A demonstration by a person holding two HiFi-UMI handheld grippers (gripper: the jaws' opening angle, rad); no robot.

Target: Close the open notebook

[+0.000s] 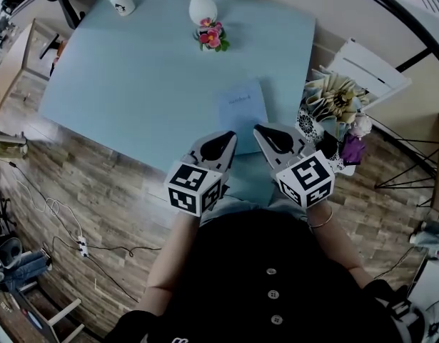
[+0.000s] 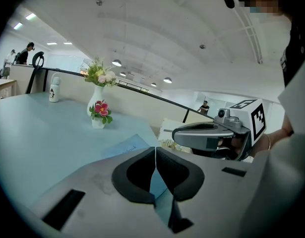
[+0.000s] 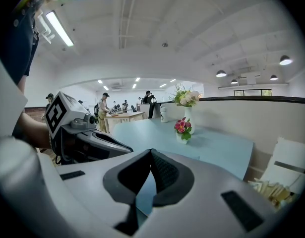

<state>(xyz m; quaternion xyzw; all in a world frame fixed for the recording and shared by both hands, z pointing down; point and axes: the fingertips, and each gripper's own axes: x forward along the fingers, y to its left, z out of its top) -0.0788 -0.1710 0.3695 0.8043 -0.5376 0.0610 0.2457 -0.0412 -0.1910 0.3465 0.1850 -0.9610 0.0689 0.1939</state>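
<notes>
The notebook (image 1: 241, 106) looks thin and light, with a soft pale-blue cover that would probably bend rather than hold stiff, and which smooth pads could slide on. It lies flat on the table (image 1: 126, 77) with its printed cover up, so it seems already shut. If a cover had to be turned, I would take it by the free edge opposite the spine (which edge that is, I cannot tell).

In the head view, the left gripper (image 1: 226, 140) hangs over the table's near edge. Its fingers are pressed together on nothing, and the notebook is near them at about one o'clock, not touching. The right gripper (image 1: 265, 136), just beside it, also has its fingers together and empty. The notebook is at about eleven o'clock from them, apart.
</notes>
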